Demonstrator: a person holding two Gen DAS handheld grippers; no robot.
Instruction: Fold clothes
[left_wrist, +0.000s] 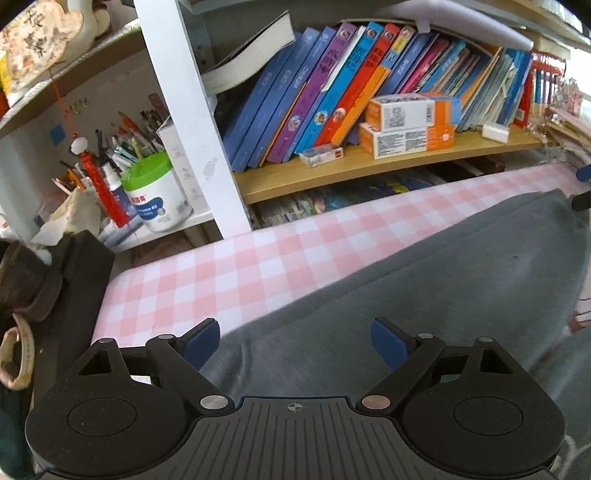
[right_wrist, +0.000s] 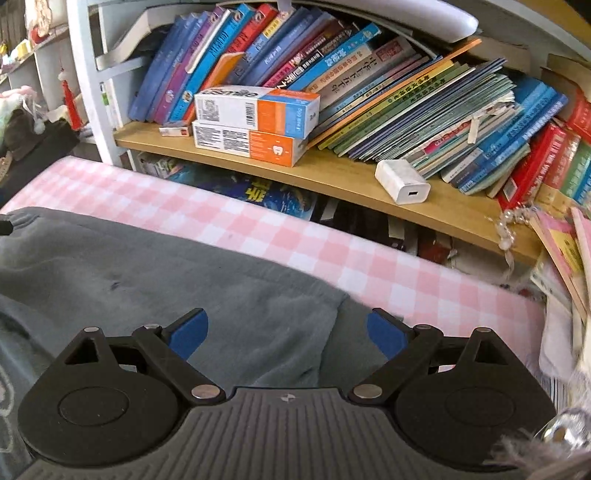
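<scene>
A grey garment (left_wrist: 424, 280) lies spread on a table covered with a pink-and-white checked cloth (left_wrist: 229, 273). My left gripper (left_wrist: 295, 341) hovers above the garment's near left part, open, with nothing between its blue pads. In the right wrist view the same grey garment (right_wrist: 147, 273) fills the lower left, and one corner of it ends just ahead of the right gripper. My right gripper (right_wrist: 286, 336) is open over that corner, its pads apart and empty. The checked cloth (right_wrist: 369, 266) shows beyond the garment's far edge.
A wooden bookshelf (left_wrist: 369, 162) full of leaning books runs behind the table, with orange-and-white boxes (left_wrist: 406, 122) on it. A white post (left_wrist: 192, 122) and a pen tub (left_wrist: 155, 192) stand at left. A white charger (right_wrist: 402, 181) lies on the shelf. Stacked papers (right_wrist: 565, 258) crowd the right edge.
</scene>
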